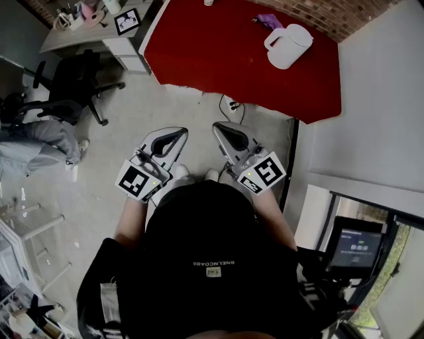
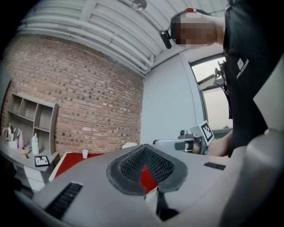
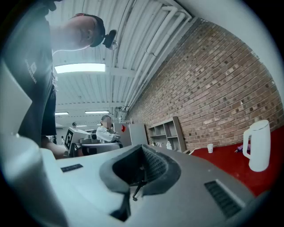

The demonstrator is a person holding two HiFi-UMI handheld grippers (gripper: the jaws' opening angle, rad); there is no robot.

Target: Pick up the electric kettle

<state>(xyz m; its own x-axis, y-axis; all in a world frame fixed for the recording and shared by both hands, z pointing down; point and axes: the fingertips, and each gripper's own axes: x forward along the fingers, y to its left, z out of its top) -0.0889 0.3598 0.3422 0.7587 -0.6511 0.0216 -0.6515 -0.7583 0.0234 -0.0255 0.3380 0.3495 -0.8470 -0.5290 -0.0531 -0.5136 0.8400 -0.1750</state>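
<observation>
The left claw [image 1: 180, 134] and the right claw [image 1: 222, 128] are held level and side by side just ahead of the person [image 1: 212, 265], above the floor [image 1: 132, 112]. Each carries its marker cube at the near end. The left claw is seen closed at the tips with nothing caught in it; only a sliver of red is glimpsed through the gap behind them. The right claw is likewise pressed together and empty. Both are pointed toward the red tabletop [image 1: 218, 59] and are well apart from it. Farther off, the kettle [image 1: 289, 45] is found standing upright on the right part of that tabletop, near the brick wall [image 3: 230, 88]. It has a tall white body, and its loop handle is turned leftward in the head view. A purple thing [image 1: 268, 20] is seen just beyond it, and a small white cup [image 3: 210, 147] stands farther along.
</observation>
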